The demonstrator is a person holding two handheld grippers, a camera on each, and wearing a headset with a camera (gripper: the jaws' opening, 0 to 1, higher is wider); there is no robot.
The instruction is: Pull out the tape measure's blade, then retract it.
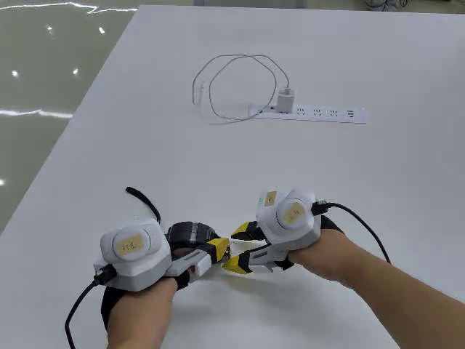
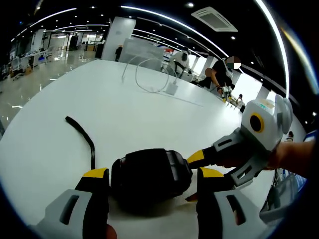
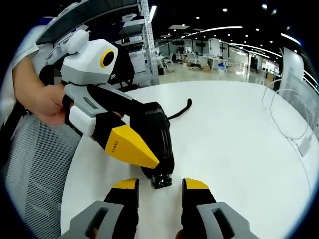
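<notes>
Where a black strap curls across the white table at the left, the left gripper sits just beside it. Its yellow-tipped jaws are clamped on the tape measure, one against each side of the case. The tape measure is a chunky black case with rounded corners and ribbed sides. It lies low at the near part of the table, between the two grippers. In the right gripper view a small black tab sticks out at the case's near lower corner. The right gripper faces the case from the right with its jaws apart. Their yellow tips lie either side of that tab, very close to it, and I cannot tell whether they touch. Far back and to the right, well apart from the grippers, lies a white power strip with a white charger plugged in.
</notes>
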